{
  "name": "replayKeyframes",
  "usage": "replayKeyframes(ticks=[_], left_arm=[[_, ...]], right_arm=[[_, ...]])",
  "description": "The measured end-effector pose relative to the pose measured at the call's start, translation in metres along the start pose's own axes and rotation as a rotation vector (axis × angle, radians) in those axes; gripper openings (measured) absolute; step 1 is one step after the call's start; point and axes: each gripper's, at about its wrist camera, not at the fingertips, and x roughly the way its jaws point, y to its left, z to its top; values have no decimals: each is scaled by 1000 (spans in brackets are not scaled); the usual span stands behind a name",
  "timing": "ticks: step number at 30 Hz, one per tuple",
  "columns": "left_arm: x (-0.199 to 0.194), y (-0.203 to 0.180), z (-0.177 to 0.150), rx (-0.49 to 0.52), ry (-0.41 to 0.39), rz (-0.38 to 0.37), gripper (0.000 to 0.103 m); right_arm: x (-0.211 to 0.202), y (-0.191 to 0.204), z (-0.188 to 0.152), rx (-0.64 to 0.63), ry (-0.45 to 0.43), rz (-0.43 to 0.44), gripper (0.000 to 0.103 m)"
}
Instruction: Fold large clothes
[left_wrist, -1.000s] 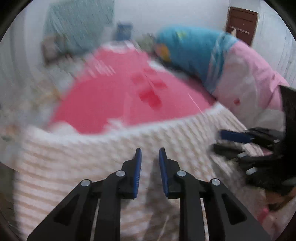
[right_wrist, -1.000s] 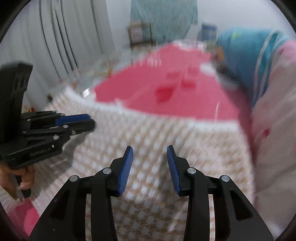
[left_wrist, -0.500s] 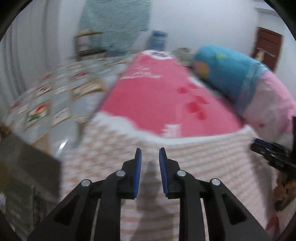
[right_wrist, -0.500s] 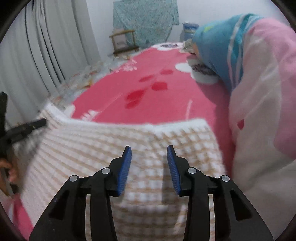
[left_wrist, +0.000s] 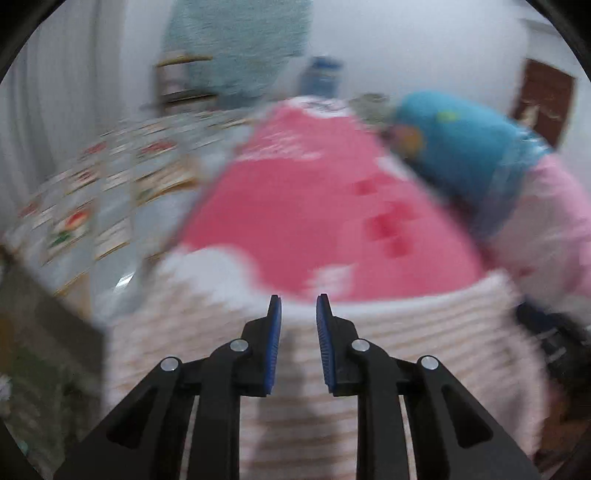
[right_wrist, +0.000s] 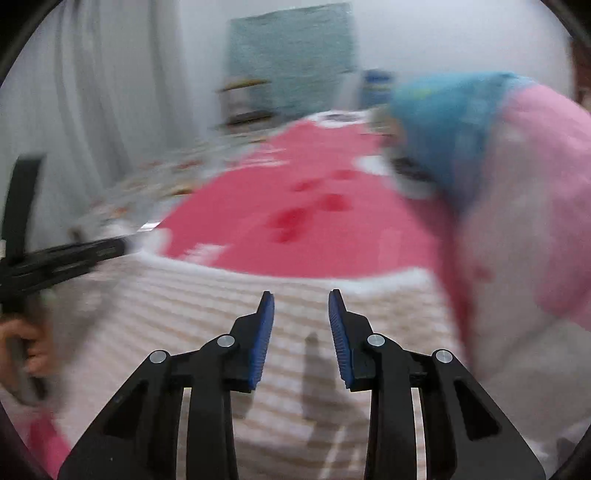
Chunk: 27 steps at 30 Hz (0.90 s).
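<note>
A large white and beige checked garment (left_wrist: 424, 332) lies spread on the near end of a bed with a pink blanket (left_wrist: 295, 206); it also shows in the right wrist view (right_wrist: 192, 306). My left gripper (left_wrist: 298, 306) hovers over the garment's far edge, jaws open and empty. My right gripper (right_wrist: 301, 301) hovers over the garment's right part, jaws open and empty. The left gripper shows at the left of the right wrist view (right_wrist: 74, 254), the right gripper at the right edge of the left wrist view (left_wrist: 554, 339). Both views are blurred.
A rolled blue and pink quilt (right_wrist: 509, 184) lies along the bed's right side. A patterned mat (left_wrist: 92, 206) covers the floor to the left. A small wooden stand (right_wrist: 243, 99) and a teal cloth (right_wrist: 291, 48) are at the far wall. White curtains (right_wrist: 92, 92) hang at left.
Both grippers have swung back and forth over the garment and remain open. The left gripper now points toward the garment's far edge; the right has shifted left, away from the quilt.
</note>
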Motion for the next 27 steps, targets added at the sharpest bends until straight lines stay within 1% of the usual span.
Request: replayKeyframes(ticks=[1,2,3,4,5,6,7,8,10,11,14,16,17,18,19,20,21,22,23,24,25,26,27], left_arm=[[4,-21,0,52,15,-38,19],[12,-37,-5,99,31,-54,19],[22,-47,-13,133,56,-65,19],[49,-62,-34,185,121,-49,19],[61,-72,-52,252,88,18,19],[64,-78,-60,294,55,53,19],[64,-85,-64,315,37,86,19],[62,-85,-61,305,44,76,19],[65,-76,-58,258,73,16,19],[66,-76,-58,252,80,9,19],[65,-82,-57,273,83,31,19],[60,-84,-52,264,81,32,19],[54,-78,-40,248,64,30,19],[41,-73,-28,231,22,21,19],[25,-72,-25,225,-31,2,19],[15,-73,-23,223,-66,-9,19],[8,-76,-21,220,-96,-37,19],[6,-79,-17,214,-95,-71,19],[17,-84,-14,197,-38,-124,17],[26,-86,-14,187,13,-138,17],[44,-87,-17,177,101,-152,17],[65,-83,-24,161,172,-161,19],[71,-79,-28,152,149,-190,19]], right_arm=[[4,6,2,-13,14,22,29],[10,11,2,-32,35,35,30],[29,15,-5,-57,89,36,34],[42,15,-14,-57,111,36,35],[55,10,-31,-46,93,49,35],[58,8,-37,-37,76,55,35],[56,8,-37,-30,69,56,35],[51,7,-34,-24,74,60,35],[53,7,-32,-41,88,52,35],[52,8,-31,-53,96,44,35],[59,17,-22,-55,113,33,35],[63,22,-14,-38,118,24,35],[59,21,-11,-21,114,27,35],[46,17,-5,3,89,39,35],[39,14,-2,17,68,42,35],[29,10,3,36,30,51,35],[26,7,6,44,23,52,35],[28,5,10,49,34,50,35],[33,5,11,46,50,44,34],[46,4,8,37,91,1,28],[64,0,0,32,141,-30,28],[72,-5,-10,22,117,-3,28],[75,-9,-18,16,85,17,28]])
